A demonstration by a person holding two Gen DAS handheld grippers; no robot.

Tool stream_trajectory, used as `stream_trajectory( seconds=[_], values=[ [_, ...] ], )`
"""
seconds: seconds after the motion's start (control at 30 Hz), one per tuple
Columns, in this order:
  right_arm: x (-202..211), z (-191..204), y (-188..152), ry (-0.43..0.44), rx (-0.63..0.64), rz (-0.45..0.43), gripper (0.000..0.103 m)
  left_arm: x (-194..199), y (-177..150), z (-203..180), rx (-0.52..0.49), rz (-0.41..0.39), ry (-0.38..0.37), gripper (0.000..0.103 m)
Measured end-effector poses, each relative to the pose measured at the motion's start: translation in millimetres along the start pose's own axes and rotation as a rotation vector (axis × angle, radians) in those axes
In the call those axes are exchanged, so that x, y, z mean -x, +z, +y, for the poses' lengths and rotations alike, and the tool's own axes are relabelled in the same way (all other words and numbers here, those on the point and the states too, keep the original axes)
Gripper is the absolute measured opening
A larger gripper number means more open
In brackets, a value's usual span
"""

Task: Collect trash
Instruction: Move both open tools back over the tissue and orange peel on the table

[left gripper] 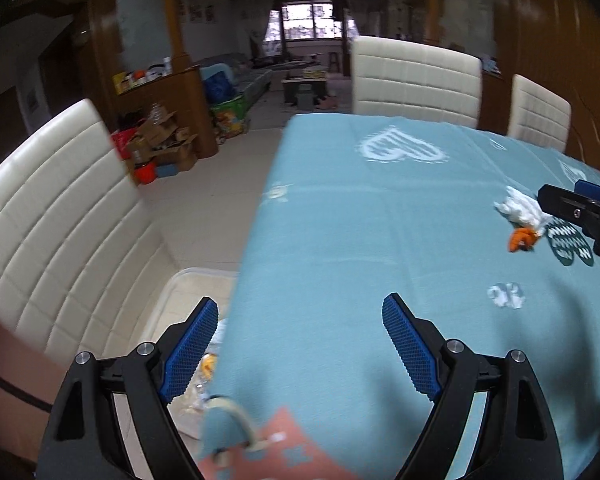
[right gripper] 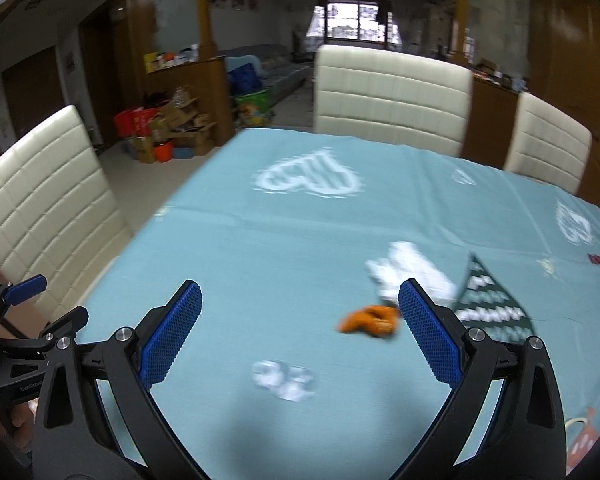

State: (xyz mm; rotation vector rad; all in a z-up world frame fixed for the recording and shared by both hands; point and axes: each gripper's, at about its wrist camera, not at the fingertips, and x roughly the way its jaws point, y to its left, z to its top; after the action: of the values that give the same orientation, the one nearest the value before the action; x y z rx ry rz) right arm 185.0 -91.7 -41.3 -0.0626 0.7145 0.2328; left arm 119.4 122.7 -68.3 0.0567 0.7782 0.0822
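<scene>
A crumpled white tissue [right gripper: 410, 270] and an orange peel scrap [right gripper: 370, 320] lie together on the blue tablecloth [right gripper: 300, 220]. My right gripper [right gripper: 300, 306] is open and empty, hovering just in front of them; the peel sits beside its right finger. Both scraps also show in the left wrist view, tissue [left gripper: 518, 206] and peel [left gripper: 522, 240], with the right gripper's tip [left gripper: 580, 208] next to them. My left gripper [left gripper: 300, 320] is open and empty over the table's left edge, above a white bin [left gripper: 172, 296] holding some trash.
White padded chairs stand around the table: one at the left [left gripper: 56, 216], two at the far side [left gripper: 416, 76] [left gripper: 540, 112]. Cardboard boxes and red containers [left gripper: 156, 144] clutter the floor beyond. The left gripper shows at the right view's left edge [right gripper: 20, 320].
</scene>
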Motion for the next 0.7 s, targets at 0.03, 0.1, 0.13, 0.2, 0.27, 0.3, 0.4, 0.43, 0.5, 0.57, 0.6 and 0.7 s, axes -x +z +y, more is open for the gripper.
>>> stream_trajectory(
  seconds=[0.03, 0.1, 0.13, 0.2, 0.27, 0.3, 0.4, 0.43, 0.5, 0.57, 0.6, 0.7],
  values=[
    [0.5, -9.5, -1.1, -0.007, -0.009, 0.001, 0.098, -2.7, 4.3, -14.0, -0.018, 0.007, -0.014, 0.082],
    [0.4, -30.8, -3.5, -0.021, -0.039, 0.005, 0.098, -7.4, 10.1, -37.3, -0.05, 0.019, -0.042, 0.082],
    [-0.1, -40.2, -5.2, -0.026, -0.051, 0.008, 0.098, -10.0, 13.4, -52.4, -0.071, 0.023, -0.06, 0.082],
    [0.4, -60.4, -9.3, -0.045, -0.067, 0.01, 0.098, -15.8, 18.3, -80.7, -0.111, 0.034, -0.095, 0.082],
    [-0.3, -76.2, -12.5, -0.065, -0.078, 0.012, 0.098, -20.7, 21.0, -103.7, -0.147, 0.049, -0.115, 0.082],
    [-0.8, -84.3, -13.9, -0.067, -0.089, 0.014, 0.098, -24.9, 22.6, -118.3, -0.174, 0.059, -0.124, 0.082],
    [-4.0, -105.2, -17.7, -0.068, -0.125, 0.02, 0.098, -33.0, 25.8, -144.9, -0.218, 0.072, -0.138, 0.082],
    [-4.9, -114.0, -19.6, -0.07, -0.135, 0.022, 0.098, -34.9, 27.0, -154.5, -0.231, 0.074, -0.147, 0.082],
    [-6.9, -124.8, -21.2, -0.071, -0.148, 0.025, 0.098, -38.8, 30.1, -170.8, -0.246, 0.077, -0.166, 0.082],
    [-10.0, -135.3, -21.5, -0.071, -0.161, 0.032, 0.098, -41.9, 32.4, -181.2, -0.25, 0.08, -0.182, 0.082],
    [-12.0, -139.1, -21.5, -0.07, -0.166, 0.035, 0.098, -44.8, 34.2, -188.3, -0.253, 0.083, -0.194, 0.082],
    [-19.6, -148.6, -20.1, -0.062, -0.18, 0.048, 0.098, -53.7, 38.2, -202.5, -0.264, 0.086, -0.202, 0.082]
  ],
)
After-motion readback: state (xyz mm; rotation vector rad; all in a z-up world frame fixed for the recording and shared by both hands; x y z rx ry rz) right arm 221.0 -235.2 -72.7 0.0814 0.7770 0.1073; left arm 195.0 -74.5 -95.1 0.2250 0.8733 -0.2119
